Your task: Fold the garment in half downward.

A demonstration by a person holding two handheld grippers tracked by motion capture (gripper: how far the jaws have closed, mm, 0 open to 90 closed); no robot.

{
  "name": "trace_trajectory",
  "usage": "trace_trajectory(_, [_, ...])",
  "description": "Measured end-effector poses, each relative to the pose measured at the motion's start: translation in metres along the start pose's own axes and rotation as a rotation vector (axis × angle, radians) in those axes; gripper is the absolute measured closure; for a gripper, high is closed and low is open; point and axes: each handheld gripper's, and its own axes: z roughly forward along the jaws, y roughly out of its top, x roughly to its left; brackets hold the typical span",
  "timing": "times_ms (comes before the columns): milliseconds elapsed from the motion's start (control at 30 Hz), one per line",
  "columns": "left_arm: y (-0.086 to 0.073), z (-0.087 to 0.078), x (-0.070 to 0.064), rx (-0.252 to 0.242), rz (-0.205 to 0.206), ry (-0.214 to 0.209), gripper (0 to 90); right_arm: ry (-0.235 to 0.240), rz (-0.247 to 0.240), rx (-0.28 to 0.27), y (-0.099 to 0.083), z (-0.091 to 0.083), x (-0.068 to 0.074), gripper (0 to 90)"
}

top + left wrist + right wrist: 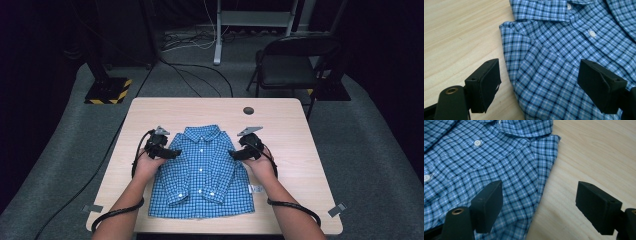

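A small blue checked shirt [202, 170] lies flat, buttoned and front up, in the middle of the wooden table [285, 130], collar toward the far side. My left gripper [174, 152] is open at the shirt's left shoulder edge; in the left gripper view [539, 82] its jaws straddle the shirt's [564, 50] folded side edge just above the cloth. On the opposite side my right gripper [234, 154] stands open at the right shoulder edge; the right gripper view [539, 205] has one jaw over the shirt [486, 162] and the other over bare wood.
A round dark grommet [248, 110] sits in the table near its far edge. Tape marks [338, 209] lie at the near corners. A black chair [292, 62] and cables stand on the floor beyond the table. Bare wood surrounds the shirt.
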Motion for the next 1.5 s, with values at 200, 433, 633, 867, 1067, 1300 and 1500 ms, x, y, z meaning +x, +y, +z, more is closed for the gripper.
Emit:
trace_trajectory(200, [0.006, 0.003, 0.002, -0.003, -0.020, 0.000, 20.1, 0.001, -0.003, 0.007, 0.010, 0.011, 0.003, 20.1])
trace_trajectory(433, [0.015, 0.009, 0.005, -0.007, -0.044, 0.000, 20.5, -0.014, 0.022, 0.006, 0.024, 0.018, 0.002, 18.4])
trace_trajectory(633, [0.021, 0.012, 0.006, -0.009, -0.061, 0.003, 20.7, -0.026, 0.041, 0.021, 0.033, 0.024, 0.001, 19.8])
trace_trajectory(867, [0.025, 0.016, 0.006, 0.003, -0.062, 0.019, 23.2, -0.045, 0.022, 0.025, 0.045, 0.031, 0.005, 22.4])
trace_trajectory(1067, [0.027, 0.019, 0.010, 0.009, -0.077, 0.034, 25.2, -0.051, 0.040, 0.037, 0.049, 0.037, 0.004, 25.5])
trace_trajectory(1300, [0.032, 0.025, 0.016, 0.015, -0.103, 0.048, 28.7, -0.053, 0.069, 0.047, 0.055, 0.044, -0.001, 30.4])
trace_trajectory(1500, [0.034, 0.028, 0.017, 0.010, -0.110, 0.037, 35.7, -0.065, 0.059, 0.065, 0.058, 0.054, -0.004, 35.4])
